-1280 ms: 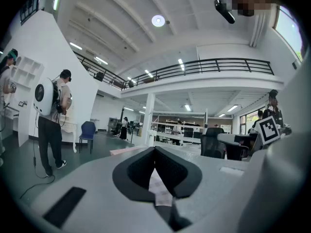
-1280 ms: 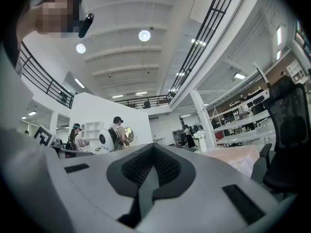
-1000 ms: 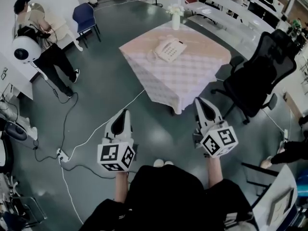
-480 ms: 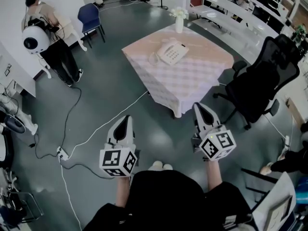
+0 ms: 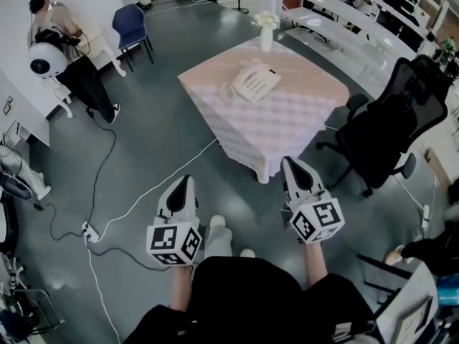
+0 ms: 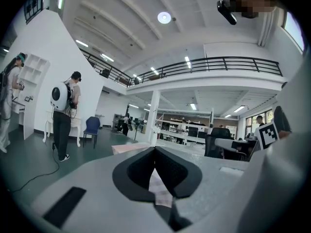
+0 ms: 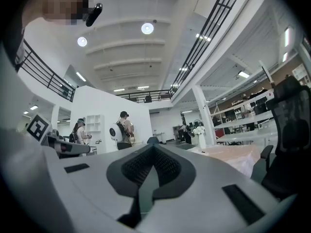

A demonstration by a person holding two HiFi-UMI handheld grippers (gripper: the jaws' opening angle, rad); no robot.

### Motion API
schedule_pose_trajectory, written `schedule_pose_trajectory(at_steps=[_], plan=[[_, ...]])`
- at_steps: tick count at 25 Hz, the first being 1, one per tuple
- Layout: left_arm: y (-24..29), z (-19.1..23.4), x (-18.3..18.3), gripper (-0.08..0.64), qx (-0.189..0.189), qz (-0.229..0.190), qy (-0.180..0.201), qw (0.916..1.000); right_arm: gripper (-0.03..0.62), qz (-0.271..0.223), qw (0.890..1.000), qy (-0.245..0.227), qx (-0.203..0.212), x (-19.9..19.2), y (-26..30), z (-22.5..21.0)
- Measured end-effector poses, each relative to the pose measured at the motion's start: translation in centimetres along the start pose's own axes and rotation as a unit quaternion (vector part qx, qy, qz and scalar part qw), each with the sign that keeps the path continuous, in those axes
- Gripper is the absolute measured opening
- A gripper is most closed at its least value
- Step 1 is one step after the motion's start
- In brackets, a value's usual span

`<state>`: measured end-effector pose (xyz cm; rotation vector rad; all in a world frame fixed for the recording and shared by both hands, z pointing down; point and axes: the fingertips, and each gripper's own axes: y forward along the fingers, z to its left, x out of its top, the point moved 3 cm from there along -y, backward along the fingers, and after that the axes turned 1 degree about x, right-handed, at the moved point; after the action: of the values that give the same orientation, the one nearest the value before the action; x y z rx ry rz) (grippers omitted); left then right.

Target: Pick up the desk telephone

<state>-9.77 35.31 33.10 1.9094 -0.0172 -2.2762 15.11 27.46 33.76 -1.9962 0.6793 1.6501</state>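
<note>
While the cream plastic desk telephone (image 5: 252, 79) sits on the square table under its pale pink checked cloth (image 5: 287, 117), the grey left gripper (image 5: 185, 183) and grey right gripper (image 5: 292, 165) hover well short of it, jaws pressed together, holding nothing.

Surface (image 5: 290, 117) is draped in a pale checked cloth (image 5: 237, 136) and stood on grey floor (image 5: 154, 131). Desk telephone (image 5: 254, 80) is laid left of centre. Vase (image 5: 266, 39) of white flowers is set at the far corner, apart from it.
</note>
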Motion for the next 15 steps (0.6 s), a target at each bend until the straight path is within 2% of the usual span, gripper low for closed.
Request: schedule_pose_trajectory(at_steps=[7, 15], plan=[[4.9, 3.4, 0.1, -0.002, -0.015, 0.012, -0.005, 0.9998, -0.008, 0.002, 1.0, 0.015, -0.009, -0.9, 5.1, -1.0], [11.5, 7.6, 1.0, -0.002, -0.05, 0.03, -0.004, 0.9983, -0.008, 0.011, 0.998, 0.026, -0.054, -1.9, 11.8, -2.0]])
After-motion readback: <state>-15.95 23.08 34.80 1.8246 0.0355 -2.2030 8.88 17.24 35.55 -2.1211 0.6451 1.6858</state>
